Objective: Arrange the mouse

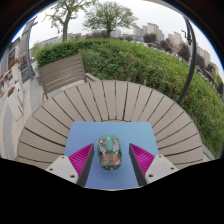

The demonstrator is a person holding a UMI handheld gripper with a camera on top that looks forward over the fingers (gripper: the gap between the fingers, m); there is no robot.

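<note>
A small see-through mouse (109,151) with a green light on top lies on a light blue mat (112,135). The mat lies on a round wooden slatted table (60,110). My gripper (111,158) is open. The mouse stands between the two pink pads (80,158), with a gap at each side. It rests on the mat.
A wooden slatted chair (62,72) stands beyond the table at the left. A green hedge (150,62) runs behind the table, with trees (108,15) and buildings far off. A dark post (190,55) rises at the right.
</note>
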